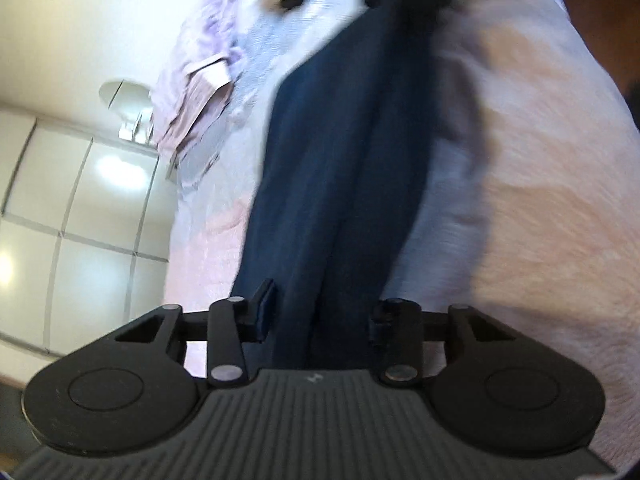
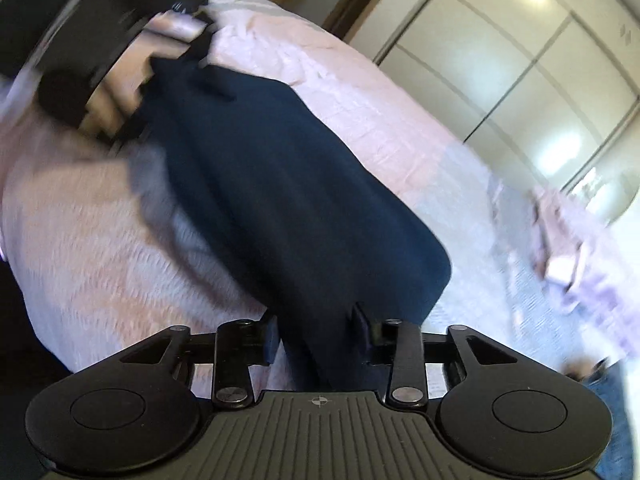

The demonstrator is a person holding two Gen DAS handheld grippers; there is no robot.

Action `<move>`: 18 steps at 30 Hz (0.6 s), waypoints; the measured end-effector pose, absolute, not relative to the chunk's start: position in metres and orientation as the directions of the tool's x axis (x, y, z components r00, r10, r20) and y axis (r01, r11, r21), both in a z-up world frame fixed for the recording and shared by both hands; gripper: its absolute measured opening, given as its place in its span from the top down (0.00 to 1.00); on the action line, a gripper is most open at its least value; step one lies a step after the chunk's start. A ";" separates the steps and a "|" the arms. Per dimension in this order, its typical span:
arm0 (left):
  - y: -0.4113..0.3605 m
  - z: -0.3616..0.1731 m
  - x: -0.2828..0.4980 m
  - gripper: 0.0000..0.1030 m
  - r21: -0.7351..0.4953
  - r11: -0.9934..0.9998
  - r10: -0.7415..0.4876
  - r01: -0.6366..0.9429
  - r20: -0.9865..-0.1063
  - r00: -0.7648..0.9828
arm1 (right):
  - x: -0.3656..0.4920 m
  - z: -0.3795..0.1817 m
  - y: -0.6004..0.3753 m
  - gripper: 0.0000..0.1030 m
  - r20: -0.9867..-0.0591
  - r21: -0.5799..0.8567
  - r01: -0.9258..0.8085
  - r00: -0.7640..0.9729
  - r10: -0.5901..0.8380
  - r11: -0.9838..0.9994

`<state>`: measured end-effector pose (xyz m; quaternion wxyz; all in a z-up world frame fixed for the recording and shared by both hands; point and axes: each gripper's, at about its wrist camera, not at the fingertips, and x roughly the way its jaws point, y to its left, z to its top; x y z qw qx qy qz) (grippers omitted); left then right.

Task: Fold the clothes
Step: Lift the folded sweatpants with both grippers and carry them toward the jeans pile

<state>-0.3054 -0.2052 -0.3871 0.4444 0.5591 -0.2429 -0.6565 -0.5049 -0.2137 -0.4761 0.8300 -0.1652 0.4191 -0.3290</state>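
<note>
Gripping the navy garment (image 1: 340,184) are both tongs, left (image 1: 320,316) and right (image 2: 316,336); no writing legible.

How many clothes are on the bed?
2 that I can see: a dark navy garment stretched across the pink bedspread between both grippers, and a striped lilac shirt lying near the bed's far edge. Others may be hidden.

Left wrist view: you look along your left gripper (image 1: 320,316), tilted down, close over the navy garment (image 1: 340,160).
Right wrist view: same from your right gripper (image 2: 316,336).
Shared: garment, pink bedspread (image 2: 340,92), wardrobe doors (image 1: 80,200).
</note>
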 end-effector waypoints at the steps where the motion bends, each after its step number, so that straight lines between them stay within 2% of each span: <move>1: -0.211 -0.377 -0.301 0.64 0.796 -0.493 -0.847 0.351 -0.531 0.012 | -0.503 -0.481 -0.208 0.29 -0.569 -0.582 0.389 0.432 -0.700 0.714; 4: -0.219 -0.356 -0.294 0.65 0.767 -0.503 -0.837 0.399 -0.547 -0.003 | -0.493 -0.493 -0.199 0.27 -0.543 -0.646 0.335 0.430 -0.721 0.686; 8: -0.218 -0.355 -0.294 0.64 0.755 -0.526 -0.823 0.391 -0.567 -0.013 | -0.480 -0.509 -0.215 0.29 -0.513 -0.715 0.305 0.382 -0.768 0.629; 9: -0.216 -0.358 -0.295 0.63 0.758 -0.530 -0.822 0.380 -0.569 -0.011 | -0.479 -0.513 -0.218 0.32 -0.514 -0.724 0.289 0.379 -0.769 0.626; 10: -0.214 -0.361 -0.296 0.63 0.761 -0.533 -0.821 0.370 -0.571 -0.008 | -0.478 -0.516 -0.222 0.53 -0.515 -0.733 0.272 0.376 -0.771 0.623; 11: -0.212 -0.364 -0.297 0.64 0.764 -0.536 -0.820 0.359 -0.573 -0.005 | -0.477 -0.520 -0.226 0.63 -0.515 -0.742 0.256 0.373 -0.772 0.619; 12: -0.211 -0.365 -0.295 0.64 0.764 -0.543 -0.816 0.349 -0.578 -0.006 | -0.477 -0.522 -0.227 0.65 -0.514 -0.746 0.245 0.379 -0.770 0.619; 13: -0.210 -0.366 -0.294 0.65 0.763 -0.551 -0.812 0.338 -0.583 -0.007 | -0.479 -0.520 -0.227 0.73 -0.513 -0.744 0.239 0.392 -0.763 0.624; 18: -0.220 -0.348 -0.290 0.69 0.731 -0.606 -0.773 0.313 -0.634 -0.015 | -0.491 -0.487 -0.237 0.78 -0.544 -0.685 0.255 0.444 -0.712 0.682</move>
